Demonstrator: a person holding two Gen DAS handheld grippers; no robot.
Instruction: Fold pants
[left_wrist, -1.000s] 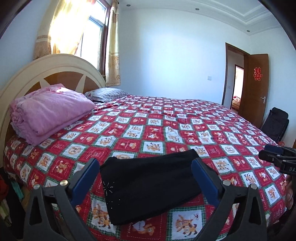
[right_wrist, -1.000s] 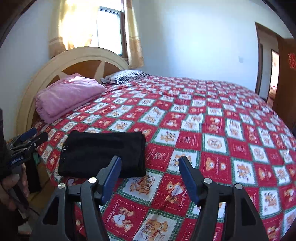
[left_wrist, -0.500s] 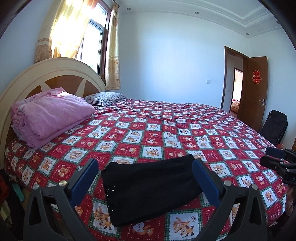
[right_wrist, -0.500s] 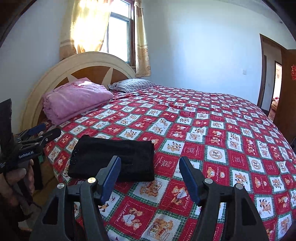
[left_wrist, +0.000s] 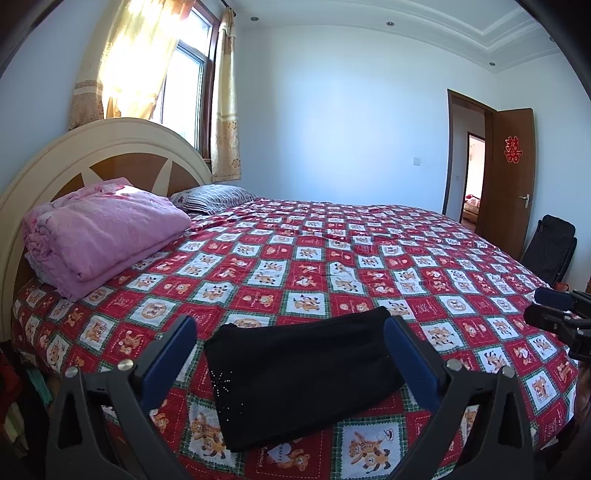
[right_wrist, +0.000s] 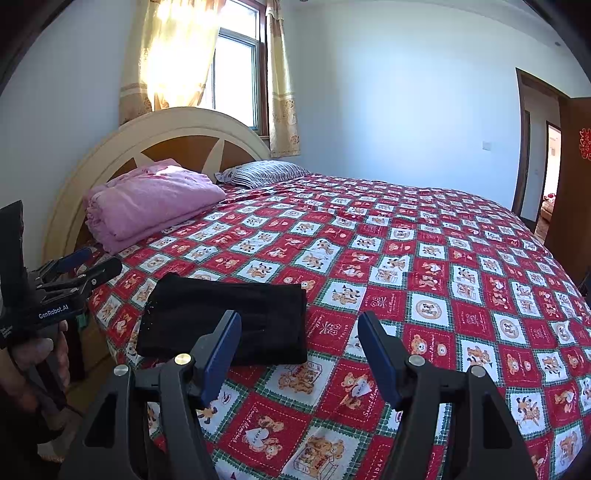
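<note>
On the bed (left_wrist: 369, 236), near its front edge, the black pants (left_wrist: 299, 373) lie folded into a flat rectangle on the red patchwork cover printed with bears. A cluster of small pale studs marks the fabric toward the left front corner as seen from the left wrist view.

Left hand-held gripper (left_wrist: 291, 354): released, its blue-padded jaws spread wide on either side of the pants as framed in its own camera, with nothing pinched between them. From the right wrist view this same unit (right_wrist: 83, 264) appears at the left edge, off the side of the bed, held by a hand (right_wrist: 37, 354).

Right hand-held gripper (right_wrist: 299, 343): released, jaws apart and empty, pointing at the cover just to the right of the pants. Whether its left pad touches the fabric cannot be told.

Toward the headboard (left_wrist: 110, 140), a folded pink blanket (left_wrist: 107, 229) rests beside a striped pillow (left_wrist: 214, 195).
</note>
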